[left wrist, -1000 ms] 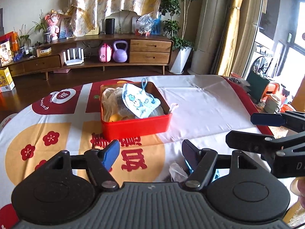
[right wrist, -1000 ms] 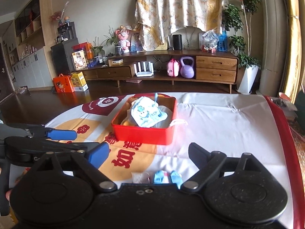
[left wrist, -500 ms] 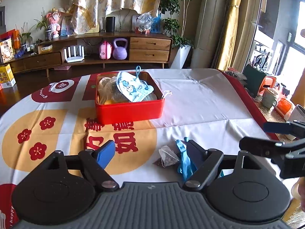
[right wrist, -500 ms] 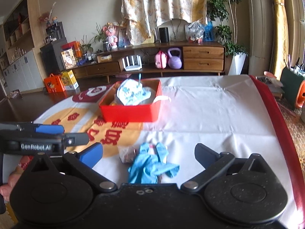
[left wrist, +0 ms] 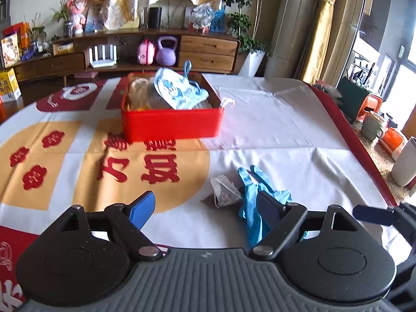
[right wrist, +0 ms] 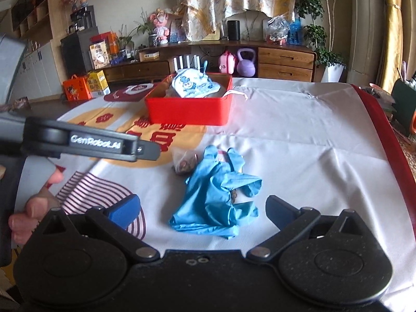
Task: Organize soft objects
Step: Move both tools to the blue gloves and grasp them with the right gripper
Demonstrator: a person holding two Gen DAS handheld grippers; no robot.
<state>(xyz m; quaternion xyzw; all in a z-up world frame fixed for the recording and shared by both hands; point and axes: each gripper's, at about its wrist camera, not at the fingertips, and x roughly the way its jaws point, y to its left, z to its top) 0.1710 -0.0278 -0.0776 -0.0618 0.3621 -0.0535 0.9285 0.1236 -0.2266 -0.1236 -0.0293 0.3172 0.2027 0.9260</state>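
Observation:
A crumpled blue glove [right wrist: 218, 197] lies on the tablecloth, with a small clear pouch [right wrist: 186, 162] of brown bits just beyond its left side. My right gripper [right wrist: 201, 204] hangs low over the glove, open, one finger on each side and neither pad touching it. My left gripper [left wrist: 202, 199] is open with its jaws opening. The pouch [left wrist: 225, 191] lies between its fingers and the glove [left wrist: 249, 182] by the right finger, neither of them pressed. Farther back, a red box [left wrist: 171, 126] holds a blue-and-white patterned cloth [left wrist: 176, 92] on top of other soft things.
One finger of the left gripper [right wrist: 104, 145] reaches across the right wrist view, with a hand [right wrist: 33, 208] below it. The table's red-bordered right edge [left wrist: 364, 150] drops toward a mug [left wrist: 373, 126] and containers. A wooden sideboard [left wrist: 208, 49] stands behind the table.
Both grippers have sunk toward the table and their jaws stand wider. The glove and pouch, earlier half hidden behind the fingers, now lie in full view between them.

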